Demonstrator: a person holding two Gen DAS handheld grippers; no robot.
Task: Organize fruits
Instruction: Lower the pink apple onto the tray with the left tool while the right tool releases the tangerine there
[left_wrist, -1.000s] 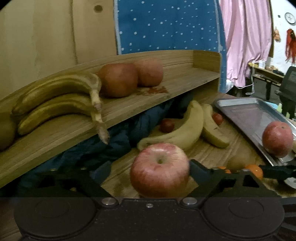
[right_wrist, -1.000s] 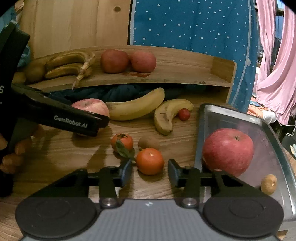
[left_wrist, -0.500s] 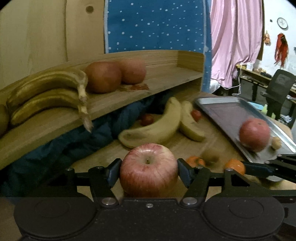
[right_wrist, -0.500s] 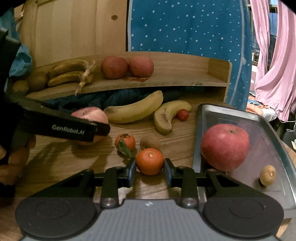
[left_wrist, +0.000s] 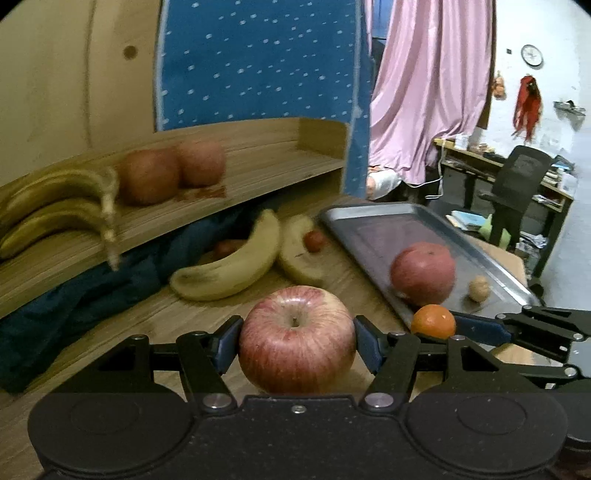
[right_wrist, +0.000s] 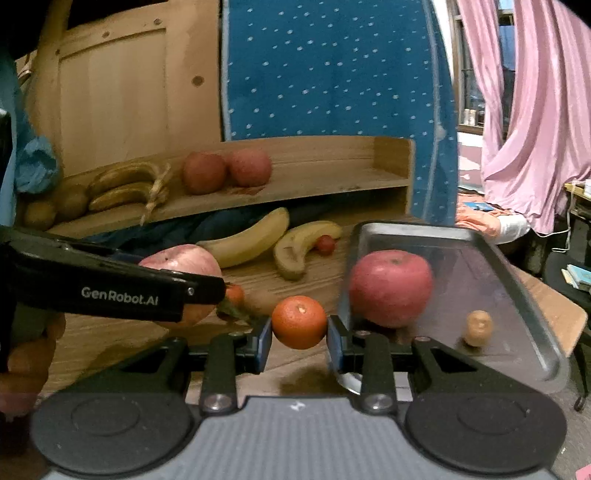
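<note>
My left gripper (left_wrist: 297, 338) is shut on a striped red apple (left_wrist: 297, 339), lifted above the wooden table; it shows at left in the right wrist view (right_wrist: 181, 264). My right gripper (right_wrist: 299, 332) is shut on an orange mandarin (right_wrist: 299, 322), held above the table beside the metal tray (right_wrist: 517, 280). The mandarin also shows in the left wrist view (left_wrist: 433, 320). The tray holds a red apple (right_wrist: 390, 287) and a small brown fruit (right_wrist: 478, 326). Two bananas (right_wrist: 251, 242) and a small red fruit (right_wrist: 325, 243) lie on the table.
A wooden shelf (right_wrist: 314, 184) at the back holds two apples (right_wrist: 225, 171), a banana bunch (right_wrist: 125, 184) and kiwis (right_wrist: 70, 203). Dark blue cloth (left_wrist: 74, 302) lies under the shelf. A persimmon (right_wrist: 234, 295) sits behind my left gripper.
Both grippers closed on their fruit and lifted: the left on the striped apple, the right on the mandarin. Both views swung right, toward the tray.
</note>
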